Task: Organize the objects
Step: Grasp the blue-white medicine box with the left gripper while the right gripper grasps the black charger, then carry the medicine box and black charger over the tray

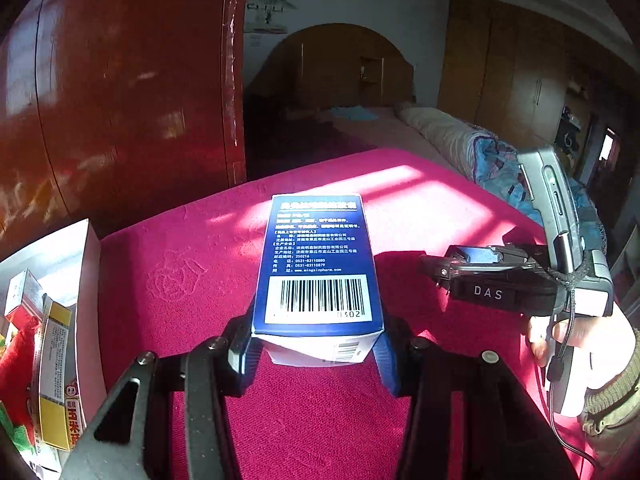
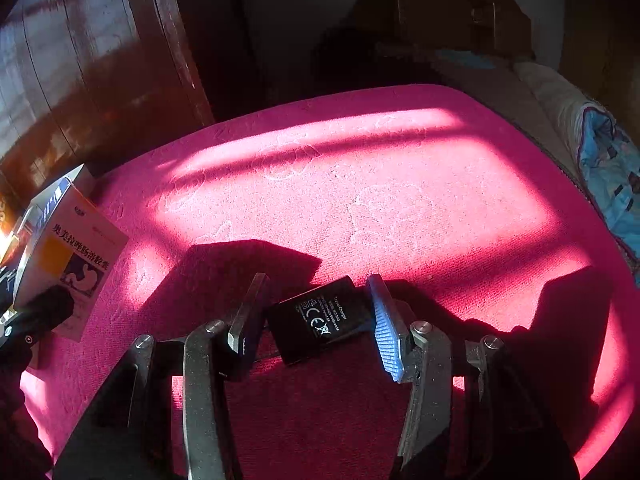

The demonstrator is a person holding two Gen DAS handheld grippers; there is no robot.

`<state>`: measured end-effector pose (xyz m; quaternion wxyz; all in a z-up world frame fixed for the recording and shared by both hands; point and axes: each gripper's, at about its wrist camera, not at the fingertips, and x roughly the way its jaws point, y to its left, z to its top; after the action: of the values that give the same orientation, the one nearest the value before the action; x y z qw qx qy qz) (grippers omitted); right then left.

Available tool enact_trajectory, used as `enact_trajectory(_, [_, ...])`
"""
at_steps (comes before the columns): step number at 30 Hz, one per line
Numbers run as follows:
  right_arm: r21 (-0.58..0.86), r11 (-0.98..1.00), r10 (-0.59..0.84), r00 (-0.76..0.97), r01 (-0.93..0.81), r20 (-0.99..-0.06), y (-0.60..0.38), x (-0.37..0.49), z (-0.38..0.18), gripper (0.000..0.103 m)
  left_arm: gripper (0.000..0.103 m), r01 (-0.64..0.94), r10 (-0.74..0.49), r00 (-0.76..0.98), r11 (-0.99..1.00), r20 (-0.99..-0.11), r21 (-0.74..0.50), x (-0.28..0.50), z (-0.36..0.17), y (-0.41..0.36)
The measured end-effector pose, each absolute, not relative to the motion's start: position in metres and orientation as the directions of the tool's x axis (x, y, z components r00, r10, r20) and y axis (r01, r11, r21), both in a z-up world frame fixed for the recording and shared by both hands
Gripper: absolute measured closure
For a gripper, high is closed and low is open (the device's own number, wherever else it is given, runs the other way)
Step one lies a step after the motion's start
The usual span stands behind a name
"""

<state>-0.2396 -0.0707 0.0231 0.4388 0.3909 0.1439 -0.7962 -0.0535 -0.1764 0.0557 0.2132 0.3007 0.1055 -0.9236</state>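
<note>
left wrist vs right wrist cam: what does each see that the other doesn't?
Only the left wrist view shows the barcode side of the blue medicine box clamped in the left gripper, and the white bin with packets inside.

Only the right wrist view shows the black charger between the jaws of the right gripper, and the box's printed front.

Both show the pink cloth, the wooden door and the bed. Each view also catches the other gripper.
</note>
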Motion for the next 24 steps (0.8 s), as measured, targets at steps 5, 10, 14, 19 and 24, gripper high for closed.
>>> enact_trajectory(5, [0.154, -0.573, -0.621, -0.303, 0.805, -0.723, -0.048, -0.223, 0.030, 0.054, 0.055, 0.459, -0.359, -0.772, -0.886, -0.525, -0.068, -0.021, 0.085, -0.157])
enact_trajectory(10, [0.172, -0.543, -0.662, -0.292, 0.822, -0.690, -0.032, -0.195, 0.046, 0.054, 0.055, 0.465, -0.367, -0.797, -0.880, -0.480, -0.100, 0.002, 0.099, -0.147])
enact_trajectory(14, [0.177, -0.522, -0.701, -0.301, 0.835, -0.646, -0.022, -0.178, 0.071, 0.054, 0.055, 0.471, -0.371, -0.804, -0.874, -0.464, -0.119, 0.016, 0.105, -0.146])
enact_trajectory(19, [0.193, -0.504, -0.738, -0.303, 0.842, -0.603, -0.018, -0.161, 0.095, 0.054, 0.055, 0.480, -0.383, -0.812, -0.868, -0.439, -0.131, 0.034, 0.113, -0.143])
enact_trajectory(24, [0.188, -0.483, -0.753, -0.296, 0.855, -0.588, -0.021, -0.146, 0.107, 0.054, 0.055, 0.500, -0.409, -0.813, -0.854, -0.415, -0.139, 0.050, 0.121, -0.144])
